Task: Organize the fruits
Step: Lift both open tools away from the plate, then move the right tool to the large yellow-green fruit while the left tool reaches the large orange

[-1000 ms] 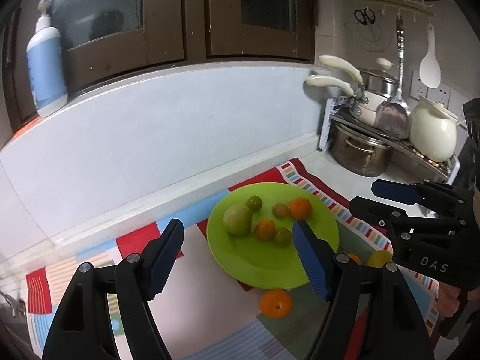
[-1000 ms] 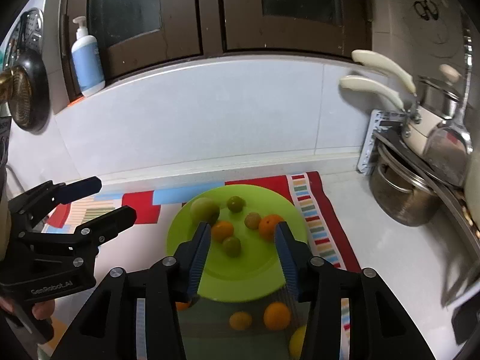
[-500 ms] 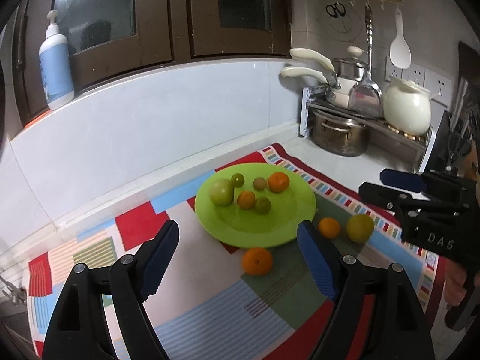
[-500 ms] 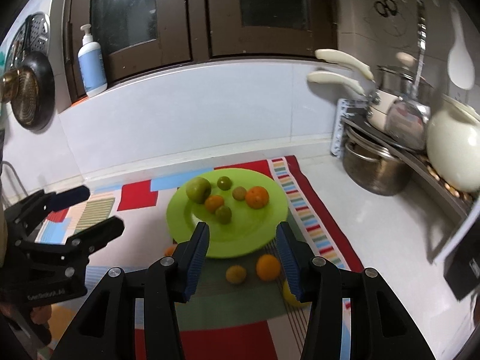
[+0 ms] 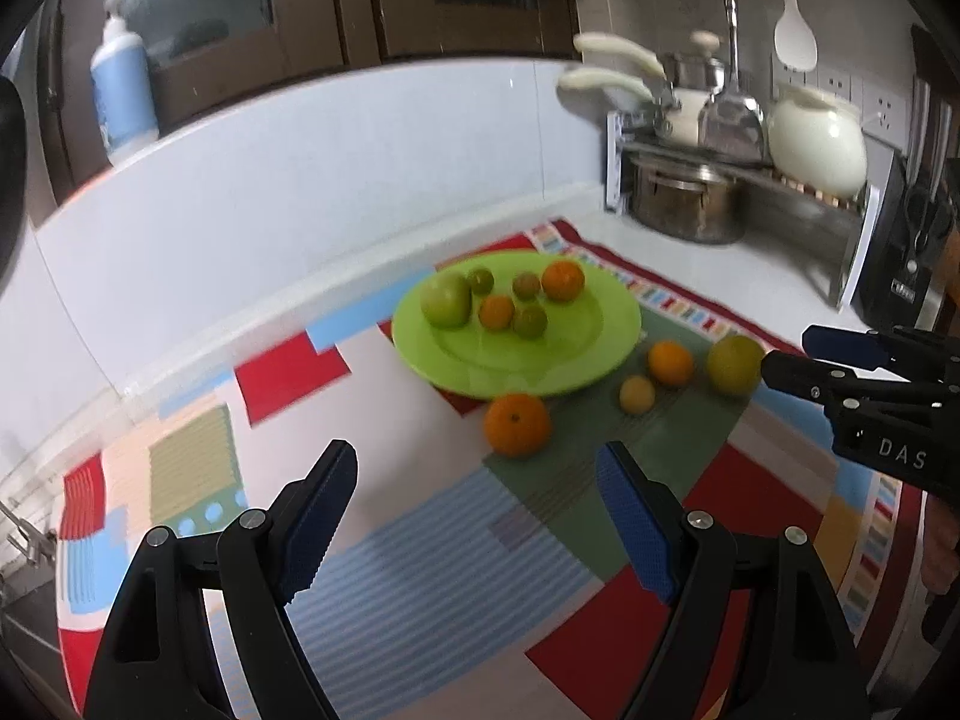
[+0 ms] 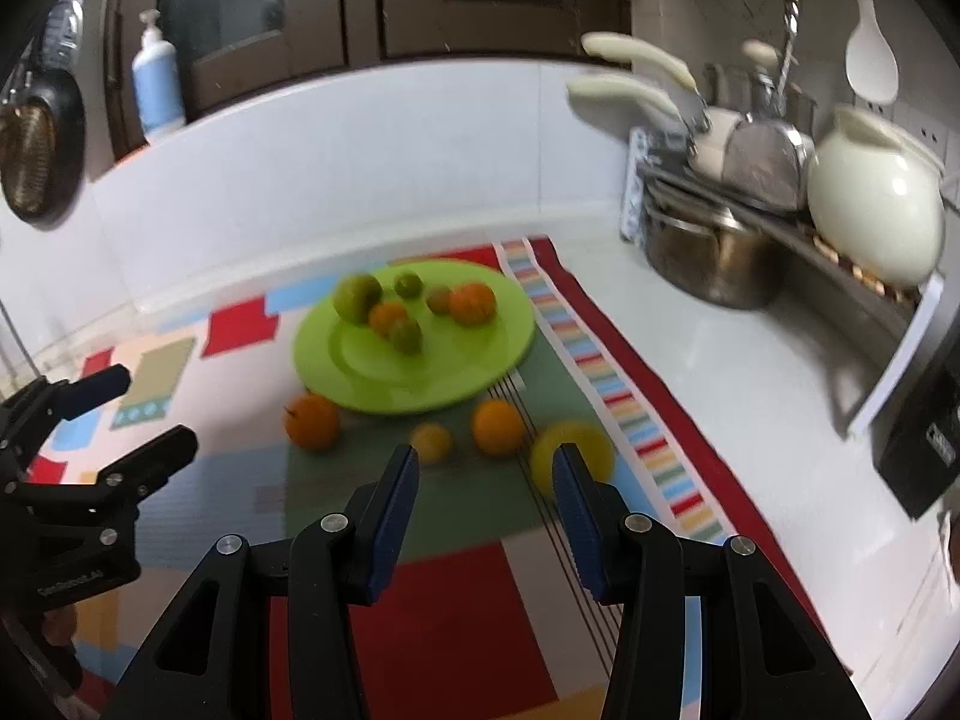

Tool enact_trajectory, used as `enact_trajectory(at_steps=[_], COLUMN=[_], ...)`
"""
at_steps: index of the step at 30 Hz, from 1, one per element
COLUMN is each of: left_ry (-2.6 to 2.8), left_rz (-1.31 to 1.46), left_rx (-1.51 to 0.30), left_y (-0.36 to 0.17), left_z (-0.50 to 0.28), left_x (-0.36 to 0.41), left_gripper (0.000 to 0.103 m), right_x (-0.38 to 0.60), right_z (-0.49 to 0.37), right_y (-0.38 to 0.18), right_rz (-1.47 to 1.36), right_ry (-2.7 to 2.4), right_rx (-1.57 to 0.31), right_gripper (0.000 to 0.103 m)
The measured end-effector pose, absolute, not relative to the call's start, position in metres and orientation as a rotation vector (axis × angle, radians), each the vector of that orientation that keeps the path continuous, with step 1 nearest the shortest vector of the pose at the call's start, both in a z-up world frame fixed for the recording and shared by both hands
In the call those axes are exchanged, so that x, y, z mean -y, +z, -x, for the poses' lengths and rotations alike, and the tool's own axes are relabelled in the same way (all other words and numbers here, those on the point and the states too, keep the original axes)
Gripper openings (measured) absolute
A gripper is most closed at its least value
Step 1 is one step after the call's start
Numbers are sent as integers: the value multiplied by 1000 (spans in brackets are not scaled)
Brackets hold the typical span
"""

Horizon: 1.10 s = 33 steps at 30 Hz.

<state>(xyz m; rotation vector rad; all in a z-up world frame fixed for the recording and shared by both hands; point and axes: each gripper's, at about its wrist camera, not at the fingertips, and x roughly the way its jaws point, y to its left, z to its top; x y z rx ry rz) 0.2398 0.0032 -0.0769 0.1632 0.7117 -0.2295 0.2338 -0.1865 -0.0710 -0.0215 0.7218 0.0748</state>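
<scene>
with the left gripper [image 5: 477, 495] jaws wide apart and the right gripper [image 6: 485, 489] jaws narrowly apart, both empty, four loose fruits beside the green plate [image 5: 606, 348] on the mat may roll if a jaw nudges them.

A mat [image 5: 420, 546] covers the desk [image 6: 750, 372]. On it sits a plate [image 5: 576, 360] holding six fruits [image 5: 498, 312]. Four more fruits [image 5: 671, 363] lie on the mat before the plate. Right of the mat stands a rack [image 6: 852, 276] of pots.
</scene>
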Motion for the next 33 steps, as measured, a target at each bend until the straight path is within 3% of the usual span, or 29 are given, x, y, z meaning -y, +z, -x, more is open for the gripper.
enact_trajectory(at_steps=[5,7,8,26,33], left_ry=[-236,-238,-237,-255,-275], left_rz=[-175,-180,-184,-175,-156], left_rx=[-781,-801,-804,-848,-899], left_y=[-99,-106,-109,-132,-146], left_z=[-248,-253,-255,-318,-335], left_x=[4,6,7,17,26], left_gripper=[82,82,82,81,68], right_x=[195,199,201,213,221], right_z=[-237,-241,-243,-287,-302], right_y=[-88,-96,-99,-125,-136], right_rz=[21,19,22,2,-35], right_ry=[36,15,4,-40,-47], right_rx=[-777,-797,-801,-855,-882], right_gripper=[47,59,59,59,59])
